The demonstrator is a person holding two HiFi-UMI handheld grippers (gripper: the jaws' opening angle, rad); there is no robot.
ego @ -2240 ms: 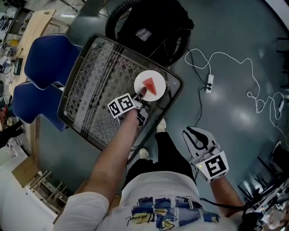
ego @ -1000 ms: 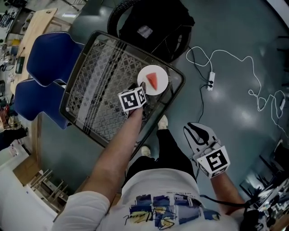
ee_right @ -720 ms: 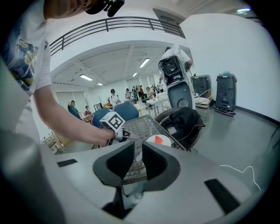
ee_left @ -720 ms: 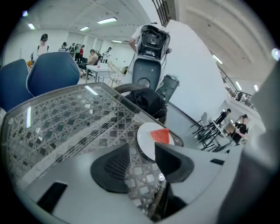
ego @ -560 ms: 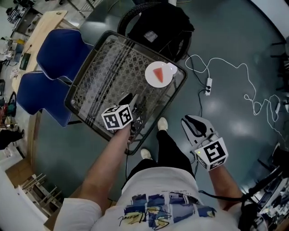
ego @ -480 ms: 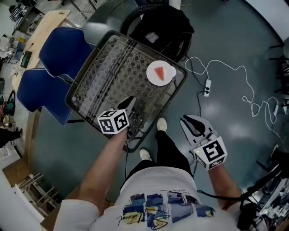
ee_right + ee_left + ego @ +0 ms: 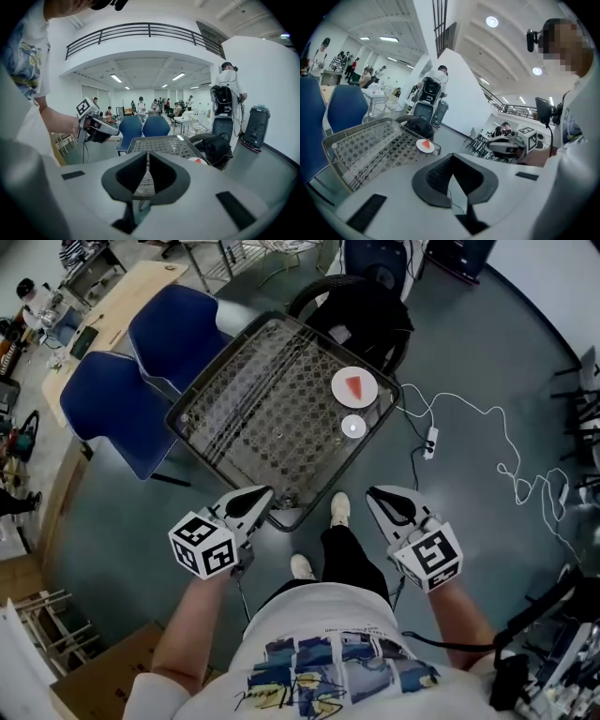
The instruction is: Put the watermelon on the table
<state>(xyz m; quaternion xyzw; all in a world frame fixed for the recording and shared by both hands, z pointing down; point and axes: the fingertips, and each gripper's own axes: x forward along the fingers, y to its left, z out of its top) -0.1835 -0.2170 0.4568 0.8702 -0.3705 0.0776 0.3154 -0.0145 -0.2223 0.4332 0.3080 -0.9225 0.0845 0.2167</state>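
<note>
Watermelon slice (image 7: 354, 386) sits on its white plate (image 7: 339, 390) on the mesh bench (image 7: 262, 409). That's well ahead of both hand-held grippers, off toward the right one's side, near the far corner. Left hand-held gripper (image 7: 262, 495) is clenched on nothing, jaws pinched together, hanging just short of the bench's near edge. Right hand-held gripper (image 7: 375, 495) looks the same: closed up, empty, out over the floor. My guess is the plate lies flat and steady so nothing needs holding. Job looks pretty much done, with both hands parked clear so they don't bump it.
</note>
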